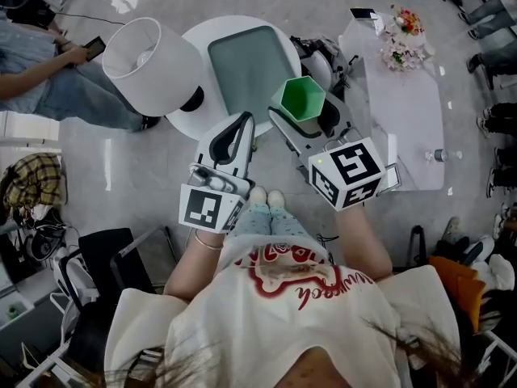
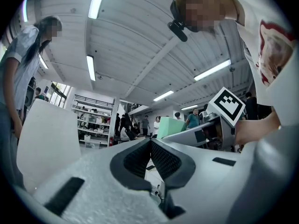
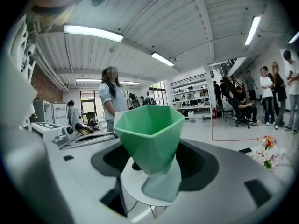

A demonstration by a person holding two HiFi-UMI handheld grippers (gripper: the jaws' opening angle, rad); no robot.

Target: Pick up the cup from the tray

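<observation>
A green faceted cup point(image 1: 300, 97) sits between the jaws of my right gripper point(image 1: 305, 113), which is shut on it. It hangs in the air just off the right edge of the grey-green tray point(image 1: 242, 63) on the round white table point(image 1: 187, 121). In the right gripper view the cup point(image 3: 149, 129) stands upright between the dark pads point(image 3: 198, 164), with the tray point(image 3: 161, 185) and the round table point(image 3: 133, 181) far below. My left gripper point(image 1: 241, 128) is shut and empty, held beside the right one over the table's near edge. In the left gripper view its jaws point(image 2: 150, 146) meet at the tips.
A white lampshade point(image 1: 153, 59) stands at the round table's left. A long white table point(image 1: 404, 111) at the right carries flowers point(image 1: 404, 39), a phone point(image 1: 362, 13) and a small bottle point(image 1: 436, 155). A seated person point(image 1: 48, 71) is at far left, and a black chair point(image 1: 105, 265) at lower left.
</observation>
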